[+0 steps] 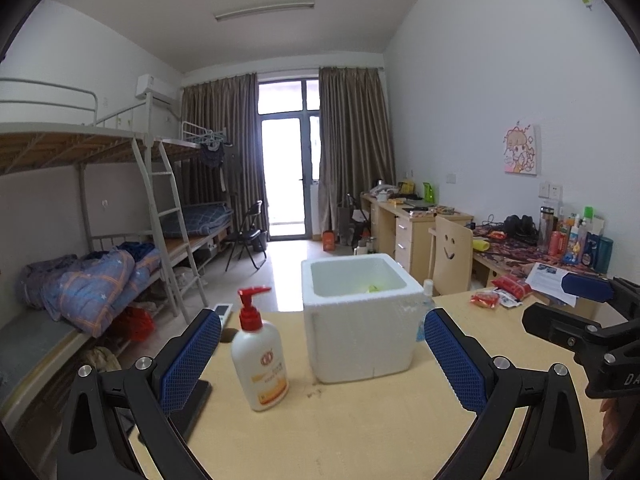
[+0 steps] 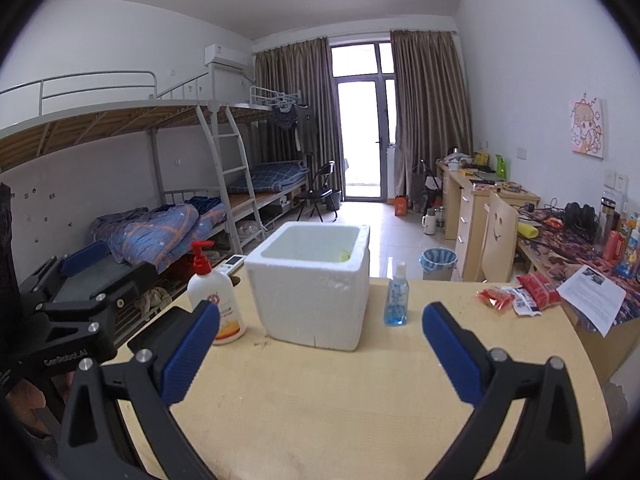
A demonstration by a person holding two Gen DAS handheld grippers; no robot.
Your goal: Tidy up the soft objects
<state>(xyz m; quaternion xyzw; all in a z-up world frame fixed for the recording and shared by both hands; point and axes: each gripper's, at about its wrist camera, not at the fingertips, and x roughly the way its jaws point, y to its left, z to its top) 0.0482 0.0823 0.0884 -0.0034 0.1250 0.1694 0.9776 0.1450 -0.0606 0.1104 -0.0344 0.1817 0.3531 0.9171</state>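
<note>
Foam box (image 2: 310,280) sits mid-table, bare tabletop before both wide-open, empty grippers (image 1: 322,354) (image 2: 320,344).

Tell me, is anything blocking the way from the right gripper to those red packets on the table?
Nothing visible does. The right gripper is open and empty, and bare table lies between it and the red packets at the far right. The blue bottle and the foam box stand left of that path.

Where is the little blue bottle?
In the right wrist view the little blue bottle stands upright on the table, just right of the white foam box, with the red snack packets farther right.
</note>
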